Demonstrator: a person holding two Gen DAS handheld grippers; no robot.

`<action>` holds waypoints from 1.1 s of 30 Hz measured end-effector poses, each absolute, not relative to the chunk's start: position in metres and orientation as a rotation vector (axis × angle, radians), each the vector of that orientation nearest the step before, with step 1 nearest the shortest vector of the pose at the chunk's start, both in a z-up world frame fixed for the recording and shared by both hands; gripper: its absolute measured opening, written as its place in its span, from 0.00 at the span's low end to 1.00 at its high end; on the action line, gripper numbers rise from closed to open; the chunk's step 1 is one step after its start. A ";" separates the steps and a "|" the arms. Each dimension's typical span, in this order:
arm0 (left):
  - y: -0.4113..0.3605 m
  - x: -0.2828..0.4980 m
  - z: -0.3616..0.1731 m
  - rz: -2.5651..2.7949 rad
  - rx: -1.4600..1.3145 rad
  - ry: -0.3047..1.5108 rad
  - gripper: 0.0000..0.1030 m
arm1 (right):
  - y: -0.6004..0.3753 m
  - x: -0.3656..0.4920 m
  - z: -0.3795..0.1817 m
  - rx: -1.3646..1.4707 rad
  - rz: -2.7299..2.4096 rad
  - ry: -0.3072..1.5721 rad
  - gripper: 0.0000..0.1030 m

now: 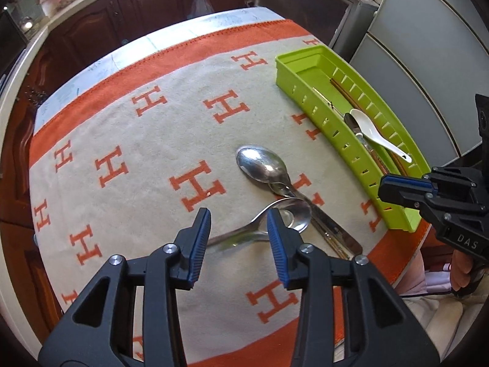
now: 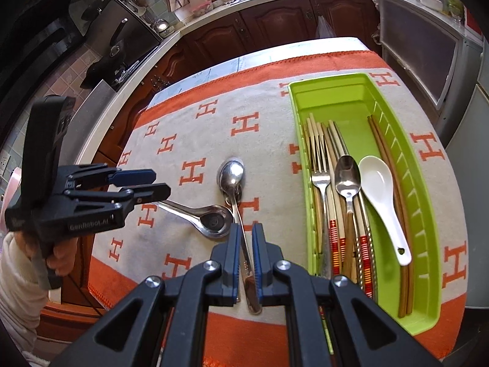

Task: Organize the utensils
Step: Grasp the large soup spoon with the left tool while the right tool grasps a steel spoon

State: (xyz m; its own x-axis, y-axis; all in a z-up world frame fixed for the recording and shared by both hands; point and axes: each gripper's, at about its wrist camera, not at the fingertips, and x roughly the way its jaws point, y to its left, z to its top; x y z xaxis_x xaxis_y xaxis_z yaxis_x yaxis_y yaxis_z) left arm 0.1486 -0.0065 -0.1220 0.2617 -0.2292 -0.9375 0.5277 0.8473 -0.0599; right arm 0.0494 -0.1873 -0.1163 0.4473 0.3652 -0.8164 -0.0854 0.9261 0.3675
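Note:
Two steel spoons lie crossed on the H-patterned cloth: a long one (image 1: 259,163) (image 2: 231,169) and a round-bowled one (image 1: 295,217) (image 2: 214,220). My left gripper (image 1: 239,229) (image 2: 159,185) is open and hovers over the round spoon's handle, with nothing between its pads. My right gripper (image 2: 246,244) (image 1: 382,185) is shut and empty above the cloth's near edge. The long spoon's handle shows through its narrow gap on the cloth below. The green tray (image 1: 305,91) (image 2: 330,77) holds forks, chopsticks, a steel spoon (image 2: 347,172) and a white ceramic spoon (image 1: 376,134) (image 2: 379,183).
The cloth covers a table with an orange border near me. Dark wooden cabinets and a counter run along the far side, and grey appliance doors (image 1: 412,70) stand to the right. A person's hand (image 2: 58,255) and light sleeve hold the left gripper.

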 end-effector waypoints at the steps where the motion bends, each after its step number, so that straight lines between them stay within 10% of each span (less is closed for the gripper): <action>1: -0.008 0.152 -0.125 -0.543 0.297 1.214 0.34 | -0.187 0.050 -0.118 0.290 0.284 1.079 0.07; 29: -0.026 0.142 -0.195 -0.640 0.544 1.315 0.35 | -0.177 0.059 -0.130 0.264 0.297 1.115 0.07; 33: -0.023 0.135 -0.194 -0.643 0.507 1.290 0.14 | -0.173 0.060 -0.131 0.256 0.300 1.117 0.07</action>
